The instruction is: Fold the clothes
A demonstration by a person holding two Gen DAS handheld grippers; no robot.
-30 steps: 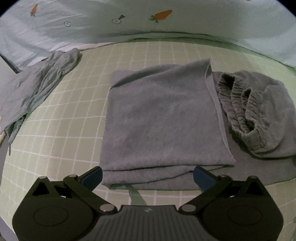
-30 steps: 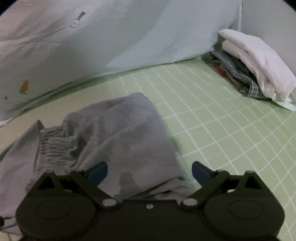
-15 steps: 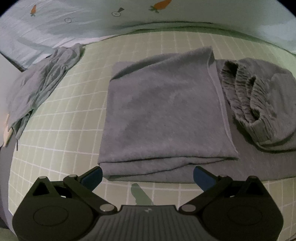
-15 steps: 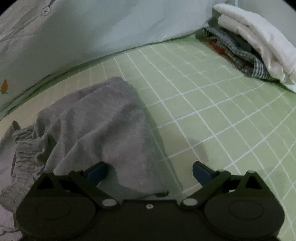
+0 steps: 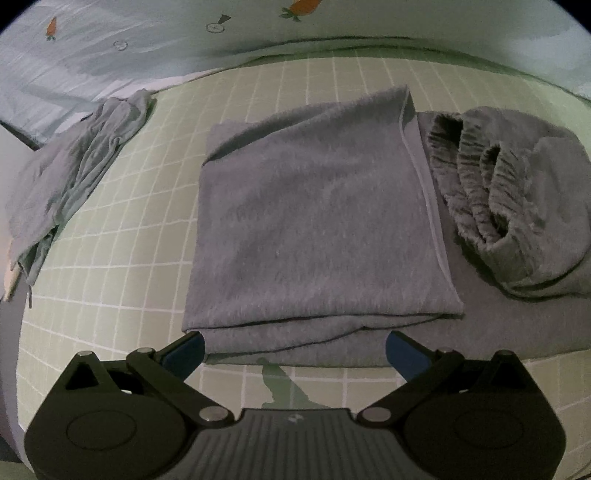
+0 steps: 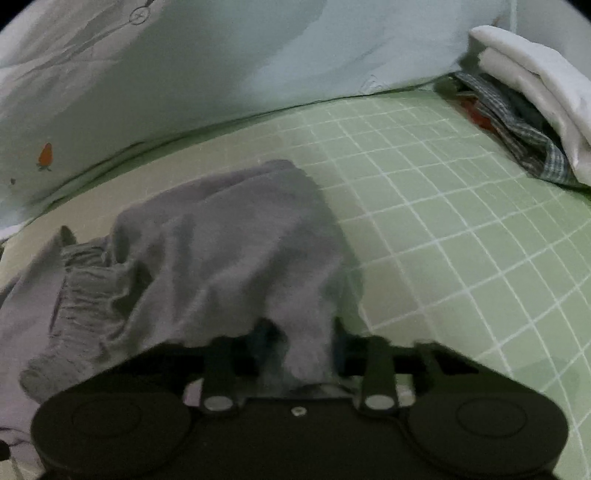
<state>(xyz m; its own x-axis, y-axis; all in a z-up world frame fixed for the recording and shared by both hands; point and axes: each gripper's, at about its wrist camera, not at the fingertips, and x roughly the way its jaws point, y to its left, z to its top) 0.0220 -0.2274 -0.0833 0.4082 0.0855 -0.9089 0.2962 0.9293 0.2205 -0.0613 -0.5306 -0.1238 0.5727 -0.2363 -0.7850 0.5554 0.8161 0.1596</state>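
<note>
A bed covered by a pale green sheet [image 5: 122,236] with a white grid fills both views, and a light blue quilt [image 5: 258,33] printed with small carrots is bunched along its far side. Grey sweatpants [image 5: 317,229] lie in the middle of the bed. Their legs are folded over into a flat rectangle, and the gathered elastic waistband [image 5: 476,192] end sits rumpled to the right. A second, thinner grey garment [image 5: 70,173] lies crumpled well apart on the left. A stack of folded white and plaid laundry [image 6: 532,107] rests at the far right edge.

The left gripper [image 5: 293,349] hovers wide open just at the near edge of the folded legs, with nothing in it. The right gripper [image 6: 299,347] is closing its jaws around a bunch of grey fabric at the waistband end, and the cloth sits pinched between them.

The sweatpants look soft, thick and floppy, light to lift but likely to sag and drag. Holding near the corners of the waistband end, with both layers caught, would probably keep the fold neat.
</note>
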